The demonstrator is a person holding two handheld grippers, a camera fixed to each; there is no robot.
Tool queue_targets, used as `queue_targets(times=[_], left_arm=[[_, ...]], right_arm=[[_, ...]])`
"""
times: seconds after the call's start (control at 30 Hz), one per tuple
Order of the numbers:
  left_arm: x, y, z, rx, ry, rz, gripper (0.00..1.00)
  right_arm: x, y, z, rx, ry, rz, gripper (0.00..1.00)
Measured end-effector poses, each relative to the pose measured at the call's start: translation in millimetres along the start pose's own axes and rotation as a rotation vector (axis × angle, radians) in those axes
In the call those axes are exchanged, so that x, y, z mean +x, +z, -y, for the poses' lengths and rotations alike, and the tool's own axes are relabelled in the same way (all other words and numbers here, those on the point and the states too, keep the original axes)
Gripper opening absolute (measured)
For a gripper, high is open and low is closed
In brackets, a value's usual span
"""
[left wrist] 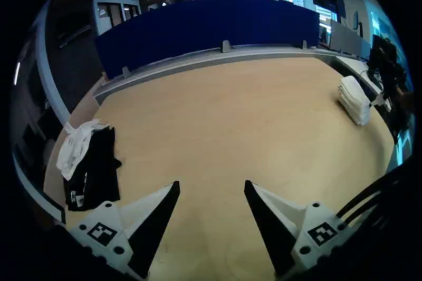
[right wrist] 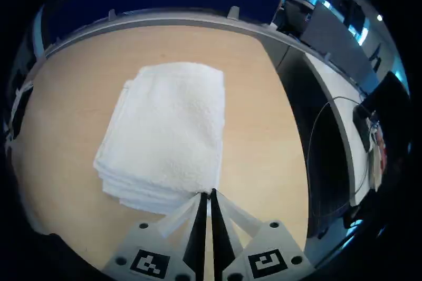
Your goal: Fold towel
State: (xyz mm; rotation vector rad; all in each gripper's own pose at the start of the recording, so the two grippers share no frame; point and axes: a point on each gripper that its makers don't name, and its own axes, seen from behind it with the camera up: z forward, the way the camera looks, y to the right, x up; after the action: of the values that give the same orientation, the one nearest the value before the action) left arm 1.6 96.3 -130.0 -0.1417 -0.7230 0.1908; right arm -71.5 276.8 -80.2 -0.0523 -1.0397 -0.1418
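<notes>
A stack of folded white towels [right wrist: 169,128] lies on the wooden table [right wrist: 264,138] right in front of my right gripper [right wrist: 210,195]. Its fingers are shut at the stack's near right corner, and a thin white strip of towel edge shows between them. In the left gripper view the same stack [left wrist: 354,99] sits far off at the table's right edge. My left gripper [left wrist: 211,186] hovers open over bare tabletop [left wrist: 227,123] with nothing between its fingers.
A heap of black and white cloth [left wrist: 87,160] lies at the table's left edge. A blue divider [left wrist: 211,28] lines the far side. Right of the table are a gap, a white desk [right wrist: 343,107] with cables, and dark monitors [left wrist: 382,54].
</notes>
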Motion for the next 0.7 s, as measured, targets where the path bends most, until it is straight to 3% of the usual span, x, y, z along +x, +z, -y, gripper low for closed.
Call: queue_targets(times=[0.4,0.6,0.7], left_arm=[[-1.0,-0.3,1.9,0.002,0.002,0.0,0.9],[-2.4,-1.2,2.0,0.001,0.005,-0.001,0.9],[-2.3,-2.0,2.8,0.002,0.006,-0.003,0.9]], right_arm=[[-1.7,4.3,-3.7,-0.01,0.032,0.015,0.07],[-1.2,4.0,-4.9,-0.026,0.04,0.007,0.14],[-0.8,1.4,-5.1,-0.033,0.048,-0.002,0.23]])
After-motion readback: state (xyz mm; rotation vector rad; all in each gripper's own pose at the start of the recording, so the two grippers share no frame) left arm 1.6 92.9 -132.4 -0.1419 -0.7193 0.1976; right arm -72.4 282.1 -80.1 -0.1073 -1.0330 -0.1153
